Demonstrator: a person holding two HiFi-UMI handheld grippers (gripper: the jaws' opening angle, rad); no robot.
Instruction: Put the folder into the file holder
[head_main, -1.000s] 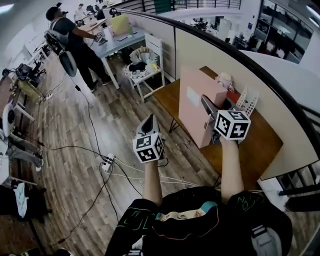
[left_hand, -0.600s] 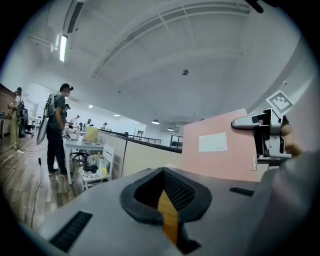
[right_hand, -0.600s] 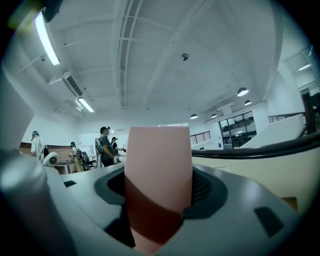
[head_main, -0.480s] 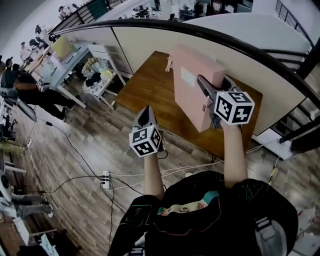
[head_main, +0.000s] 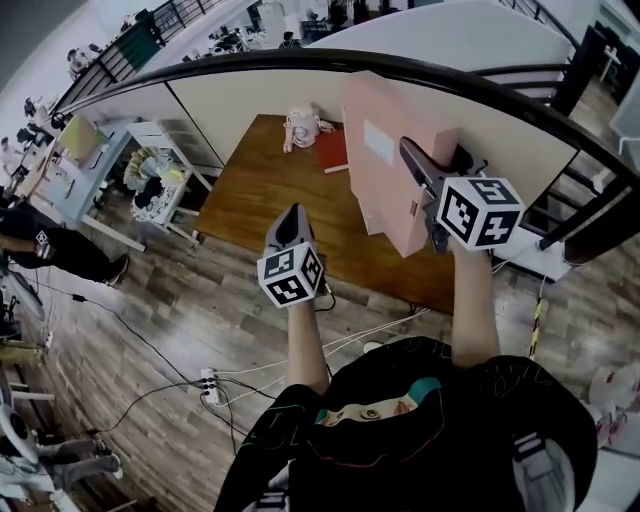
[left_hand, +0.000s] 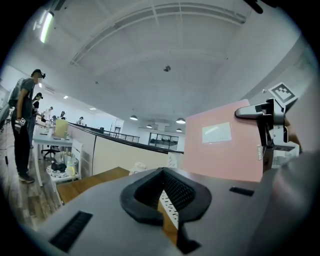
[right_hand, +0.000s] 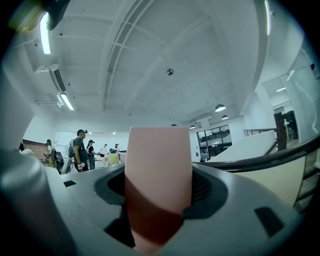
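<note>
A pink folder (head_main: 385, 170) stands upright in the air above the wooden table (head_main: 265, 195). My right gripper (head_main: 430, 165) is shut on its near edge. In the right gripper view the folder's edge (right_hand: 157, 160) fills the space between the pads. The left gripper view shows its broad face with a white label (left_hand: 220, 145) at the right. My left gripper (head_main: 290, 222) hovers over the table's near edge, left of the folder, shut and empty (left_hand: 162, 175). No file holder shows in the head view; a white perforated piece (left_hand: 168, 209) shows behind the left jaws.
On the table's far side lie a red book (head_main: 333, 150) and a pale stuffed toy (head_main: 300, 125), against a beige partition under a black rail (head_main: 300, 60). A white cart (head_main: 150, 165) stands left of the table. Cables and a power strip (head_main: 208, 380) lie on the floor.
The head view has swung, so the table now sits more to the left. The white file holder seen a second ago is out of sight. Both grippers keep their pose, the folder still held.
</note>
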